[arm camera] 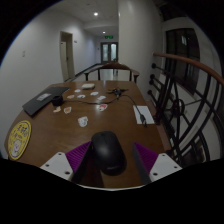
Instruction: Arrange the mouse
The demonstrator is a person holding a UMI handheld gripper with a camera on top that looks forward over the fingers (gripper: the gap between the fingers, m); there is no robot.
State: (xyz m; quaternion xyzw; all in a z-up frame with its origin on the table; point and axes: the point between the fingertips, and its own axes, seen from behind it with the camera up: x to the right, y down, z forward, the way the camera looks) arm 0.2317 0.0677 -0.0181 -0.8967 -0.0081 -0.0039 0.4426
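Observation:
A black computer mouse [108, 152] lies on the brown wooden table [110, 125], near its front edge. It sits between my gripper's [112, 150] two fingers, whose purple pads [76, 156] flank it on either side. The left pad is close against the mouse's side. A narrow gap shows between the mouse and the right pad, so the gripper is open around it. The mouse's rear end is hidden below the fingers.
A round yellow object [20, 138] lies at the table's left front. Farther back are a dark flat device [42, 101], small white items [83, 121], cables and bits [100, 100] and a white pad with a pen [144, 114]. A metal railing [185, 100] runs along the right.

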